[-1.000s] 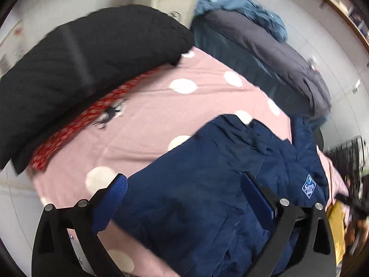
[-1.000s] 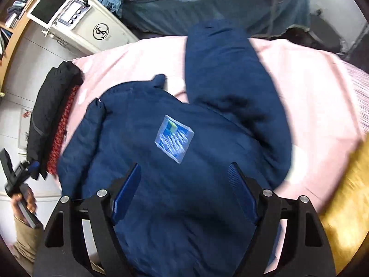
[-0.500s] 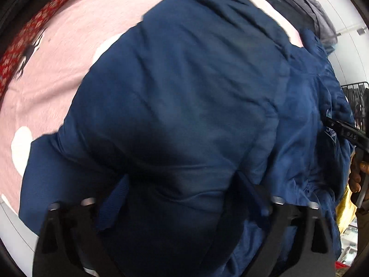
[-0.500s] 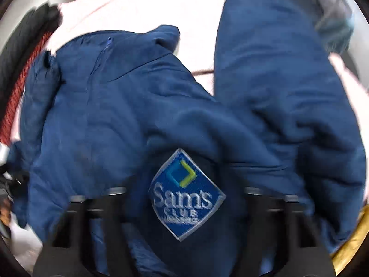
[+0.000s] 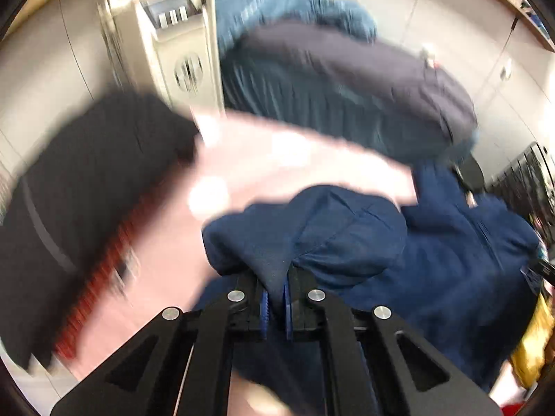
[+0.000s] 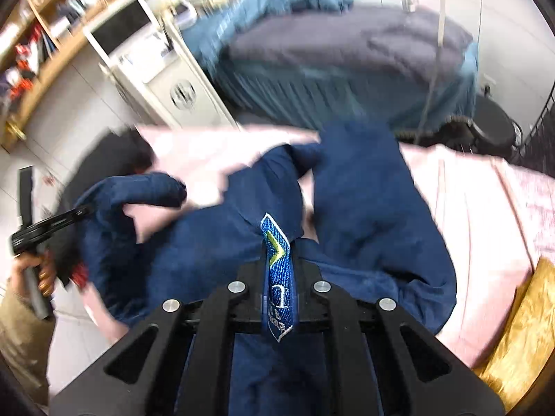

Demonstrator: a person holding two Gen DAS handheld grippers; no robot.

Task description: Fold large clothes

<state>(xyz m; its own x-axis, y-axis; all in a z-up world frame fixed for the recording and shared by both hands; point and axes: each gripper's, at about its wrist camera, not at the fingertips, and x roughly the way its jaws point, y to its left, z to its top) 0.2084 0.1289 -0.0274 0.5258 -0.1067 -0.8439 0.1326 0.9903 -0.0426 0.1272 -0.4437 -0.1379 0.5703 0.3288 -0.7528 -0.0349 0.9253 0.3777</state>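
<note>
A large navy jacket [image 5: 433,260] lies rumpled on a pink spotted bedspread [image 5: 277,159]. My left gripper [image 5: 275,277] has its jaws closing tight on a fold of the jacket's edge, which rises bunched from between the blue pads. In the right wrist view the jacket [image 6: 364,190] spreads across the bed. There my right gripper [image 6: 277,253] is closing onto the fabric at the blue logo patch [image 6: 277,270], pinched upright between its fingers. The left gripper [image 6: 81,212] shows at that view's left edge, held by a hand [image 6: 38,270], with a jacket sleeve lifted at its tip.
A black coat [image 5: 86,180] and a red patterned cloth [image 5: 104,277] lie on the bed's left side. Behind stand a beige cabinet [image 5: 173,52] and a second bed with grey and blue bedding [image 5: 347,86]. A yellow cushion [image 6: 520,329] sits at the right.
Both grippers were open above the jacket, dropped onto it, shut on its fabric, and have lifted it; the jacket is now bunched and partly raised off the bedspread.
</note>
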